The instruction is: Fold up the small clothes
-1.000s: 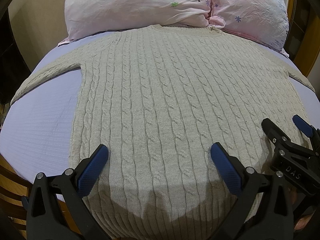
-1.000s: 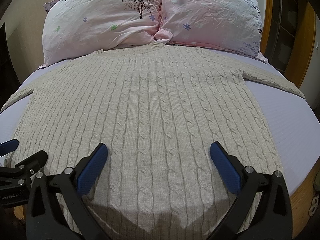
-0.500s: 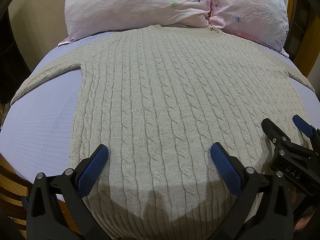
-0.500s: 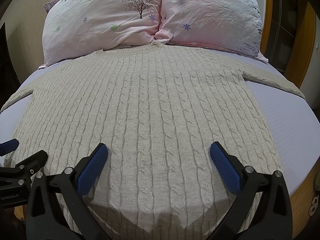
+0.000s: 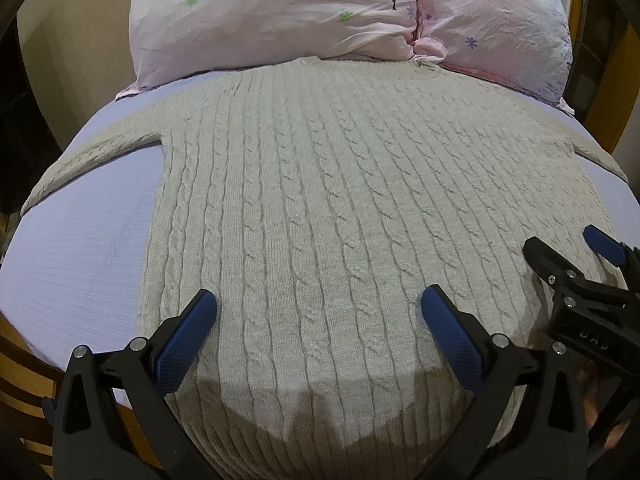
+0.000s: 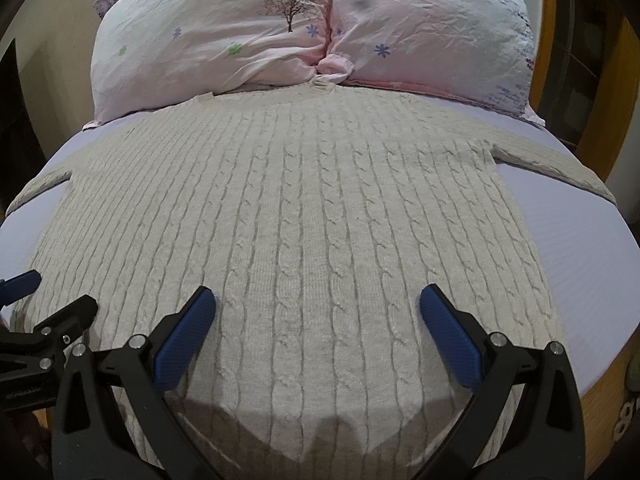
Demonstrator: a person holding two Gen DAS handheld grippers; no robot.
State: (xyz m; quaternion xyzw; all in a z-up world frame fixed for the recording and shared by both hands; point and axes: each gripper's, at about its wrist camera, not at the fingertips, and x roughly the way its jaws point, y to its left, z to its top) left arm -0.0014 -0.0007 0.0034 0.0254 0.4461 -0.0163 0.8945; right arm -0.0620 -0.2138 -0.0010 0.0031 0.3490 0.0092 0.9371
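Observation:
A beige cable-knit sweater [image 5: 320, 200] lies flat and spread out on the bed, neck toward the pillows, sleeves out to both sides. It also shows in the right wrist view [image 6: 304, 216]. My left gripper [image 5: 318, 304] is open and empty, hovering over the sweater's hem near its left side. My right gripper [image 6: 316, 300] is open and empty over the hem near its right side. Each gripper shows in the other's view: the right one at the right edge [image 5: 568, 252], the left one at the left edge [image 6: 52, 292].
The bed has a pale lilac sheet [image 5: 80, 248]. Two pink floral pillows [image 6: 224, 36] lie at the head, touching the sweater's collar. A wooden bed frame [image 6: 600, 396] runs along the right side and a wooden edge [image 5: 16, 364] at lower left.

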